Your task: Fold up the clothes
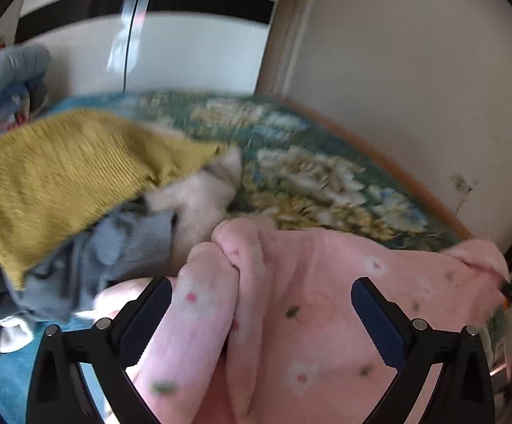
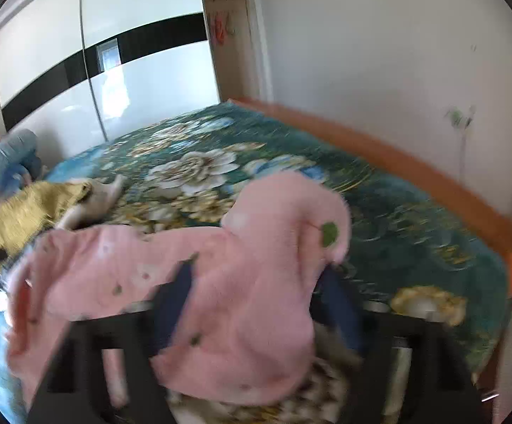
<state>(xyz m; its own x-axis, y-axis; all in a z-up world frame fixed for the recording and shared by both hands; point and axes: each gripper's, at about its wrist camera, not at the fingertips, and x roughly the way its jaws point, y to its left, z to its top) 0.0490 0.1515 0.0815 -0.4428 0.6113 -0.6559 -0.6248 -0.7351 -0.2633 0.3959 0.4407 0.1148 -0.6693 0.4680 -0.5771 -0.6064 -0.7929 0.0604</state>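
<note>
The bed (image 2: 379,190), under a green floral bedspread, carries a pink fleece garment (image 2: 249,282) at its near edge and a mustard knit sweater (image 1: 54,183) on a clothes pile (image 1: 114,243) toward its left edge.

**How many of each thing**

There are two grippers: the left gripper (image 1: 259,318) and the right gripper (image 2: 256,304). Each has two fingers.

There is one pink fluffy garment (image 1: 309,300) with little flowers, low in the frame.

There is one yellow knitted garment (image 1: 61,183) at the left.

There is one white fluffy piece (image 1: 203,194) in the middle.

There are some grey-blue clothes (image 1: 114,247) in a heap at lower left; too bunched up to count.

There is one bed with a flowered cover (image 2: 397,212).

There is one big wardrobe (image 2: 97,53) at the upper left.
</note>
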